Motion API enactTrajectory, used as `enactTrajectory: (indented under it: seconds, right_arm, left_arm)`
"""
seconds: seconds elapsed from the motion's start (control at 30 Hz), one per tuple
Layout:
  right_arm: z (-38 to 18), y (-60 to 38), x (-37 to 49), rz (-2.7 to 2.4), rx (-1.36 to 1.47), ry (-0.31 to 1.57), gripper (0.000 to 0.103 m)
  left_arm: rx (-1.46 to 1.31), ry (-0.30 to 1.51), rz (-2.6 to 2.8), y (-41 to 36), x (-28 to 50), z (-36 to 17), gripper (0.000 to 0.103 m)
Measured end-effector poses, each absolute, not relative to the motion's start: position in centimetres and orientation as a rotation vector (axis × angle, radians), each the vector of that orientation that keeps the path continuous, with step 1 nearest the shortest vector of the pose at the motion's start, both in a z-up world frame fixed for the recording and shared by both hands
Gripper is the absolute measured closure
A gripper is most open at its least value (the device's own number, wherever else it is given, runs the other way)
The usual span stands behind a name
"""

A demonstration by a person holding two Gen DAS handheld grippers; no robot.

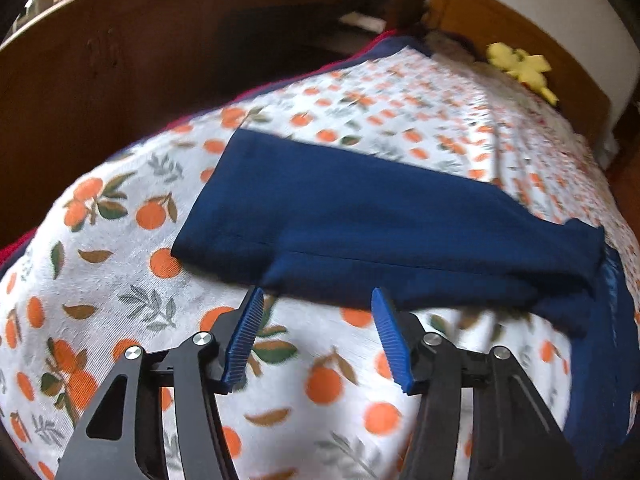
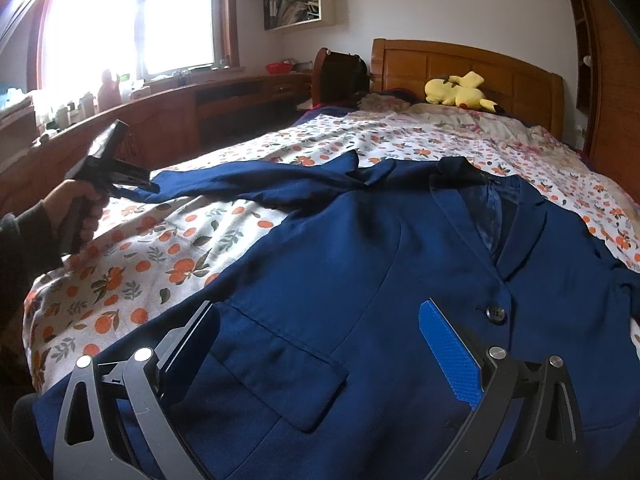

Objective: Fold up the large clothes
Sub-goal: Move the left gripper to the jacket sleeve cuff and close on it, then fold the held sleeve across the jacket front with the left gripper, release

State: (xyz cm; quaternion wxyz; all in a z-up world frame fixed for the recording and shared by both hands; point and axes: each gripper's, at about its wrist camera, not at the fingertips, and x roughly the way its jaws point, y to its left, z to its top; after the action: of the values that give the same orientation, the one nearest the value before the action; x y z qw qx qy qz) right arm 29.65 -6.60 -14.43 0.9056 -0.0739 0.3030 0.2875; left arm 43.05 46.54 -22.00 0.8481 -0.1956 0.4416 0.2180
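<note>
The left wrist view looks steeply down, close over the sleeve end of the navy blue cloth suit jacket (image 1: pixel 360 224), facing the wooden headboard (image 1: pixel 520 40). The right wrist view sits low over the jacket's front (image 2: pixel 360 280), facing the same headboard. Both share the jacket, the orange-print bedspread (image 1: pixel 120 280) and the yellow plush toy (image 2: pixel 460 90).

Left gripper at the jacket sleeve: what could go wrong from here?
1. The left gripper is open at the sleeve edge with nothing between its fingers; closing here might also pinch the orange-print bedsheet.
2. The right gripper hovers open over the jacket front, so pulling the sleeve could drag the whole jacket askew.
</note>
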Motion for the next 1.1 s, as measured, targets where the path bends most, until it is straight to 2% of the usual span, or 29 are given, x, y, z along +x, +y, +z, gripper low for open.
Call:
enactTrajectory:
  seconds: [0.2,0.23,0.27,0.3,0.33,0.37,0.47,0.67,0.9,1.1]
  right_arm:
    - [-14.5,-6.6,29.8,0.596,-0.149,0.627,0.007]
    - [-14.5,-6.7,29.8,0.597,-0.147,0.627,0.007]
    - [-14.5,-6.7,29.9,0.597,-0.145,0.628,0.007]
    - [-14.6,-6.7,29.9,0.597,-0.144,0.628,0.007]
    - [-14.6,-6.7,29.8,0.597,-0.144,0.628,0.007]
    - [-14.5,-6.7,29.8,0.597,-0.143,0.627,0.007]
    - [-14.5,-6.7,29.7,0.599,-0.145,0.627,0.006]
    - [-13.5,-7.8,29.0,0.595,-0.138,0.612,0.006]
    - [-11.6,-11.4,27.3,0.556,-0.141,0.571,0.007]
    - [-10.7,-15.1,26.6,0.499,-0.134,0.551,0.007]
  left_arm:
    - [-0.516,0.951,0.494,48.6,43.7,-23.1,0.047]
    - [-0.517,0.949,0.499,48.7,43.8,-23.1,0.05]
    - [-0.513,0.952,0.507,48.6,44.0,-23.0,0.064]
    - [-0.51,0.957,0.512,48.7,44.2,-23.1,0.084]
    - [-0.515,0.959,0.509,48.7,44.5,-23.1,0.095]
    - [-0.526,0.958,0.494,48.8,44.6,-23.1,0.101]
    - [-0.523,0.923,0.488,48.3,45.1,-21.7,0.101]
    - [-0.377,0.834,0.443,42.9,45.7,-15.1,0.101]
    - [-0.202,0.741,0.31,31.5,45.9,-7.5,0.101]
    - [-0.085,0.697,0.176,20.6,45.3,-4.7,0.101]
